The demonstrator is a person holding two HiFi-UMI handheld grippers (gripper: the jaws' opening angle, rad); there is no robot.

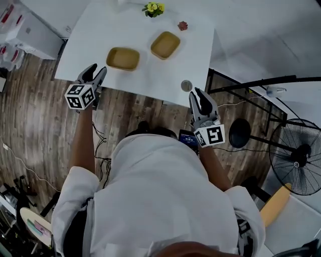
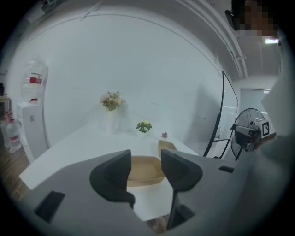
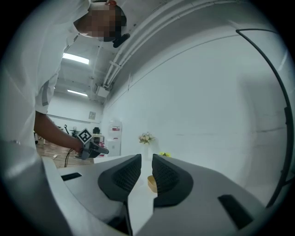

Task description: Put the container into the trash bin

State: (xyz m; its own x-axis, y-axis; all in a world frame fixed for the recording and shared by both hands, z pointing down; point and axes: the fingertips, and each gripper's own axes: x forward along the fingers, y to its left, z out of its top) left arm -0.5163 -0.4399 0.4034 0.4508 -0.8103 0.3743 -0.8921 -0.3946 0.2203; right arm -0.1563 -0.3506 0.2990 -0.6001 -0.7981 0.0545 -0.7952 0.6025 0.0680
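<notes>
Two hand-held grippers: we hold the left hand-held gripper (image 1: 98,71) at 11 o'clock and the right hand-held gripper (image 1: 197,95) at 1 o'clock, both at the near edge of the bench (image 1: 95,30). Each has its jaws apart with nothing between them, the right pair by only a narrow gap.
Step in hand: we judge this to be the reach, with no container gripped yet.
Task's thing: the nearer container (image 1: 123,58) lies on the bench at 11 o'clock, just beyond the left jaws, and shows through their gap in the left gripper view. The farther container (image 1: 165,45) lies at 12 o'clock, apart from it.
Next move: we reckon the left jaws must straddle one wall of the nearer container and close on it. A shallow rim may tip if pinched at a corner.
Near edges: the bench corner and a grey disc (image 1: 186,86) sit just ahead of the right jaws.
Open room: bare bench surrounds both containers, and the wooden floor (image 1: 40,115) at 9 o'clock looks free.
Crowded side: at 2 to 3 o'clock stand a black frame (image 1: 261,83), a dark round thing (image 1: 239,133) and a fan (image 1: 300,161).
Trash bin: we cannot tell whether the dark round thing is it.
Far end: yellow flowers (image 1: 153,8) stand at 12 o'clock.
</notes>
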